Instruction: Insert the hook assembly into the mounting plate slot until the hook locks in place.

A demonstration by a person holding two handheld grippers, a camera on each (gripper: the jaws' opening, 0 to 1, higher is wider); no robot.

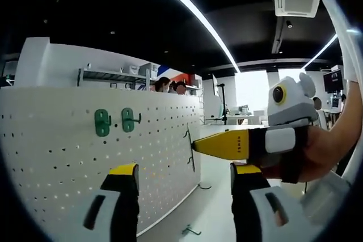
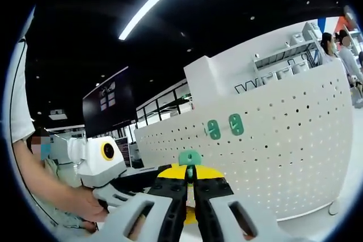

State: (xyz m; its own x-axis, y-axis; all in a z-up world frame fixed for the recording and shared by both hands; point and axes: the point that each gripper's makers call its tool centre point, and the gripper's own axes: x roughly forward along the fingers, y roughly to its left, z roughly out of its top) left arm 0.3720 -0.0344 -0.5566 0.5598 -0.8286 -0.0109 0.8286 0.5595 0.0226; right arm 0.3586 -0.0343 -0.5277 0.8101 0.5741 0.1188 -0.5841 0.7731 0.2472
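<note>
Green hook [image 2: 190,157] pinched between right jaws.

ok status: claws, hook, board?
Left claw open, empty. Right claw shut on green hook, short of pegboard. Two green hooks already mounted. Nothing blocking.

Two green hooks [image 1: 115,121] already jut from the upper pegboard [image 1: 68,157]; the holes below and right of them lie open. The right gripper [image 1: 195,146] stands at the board's edge.
</note>
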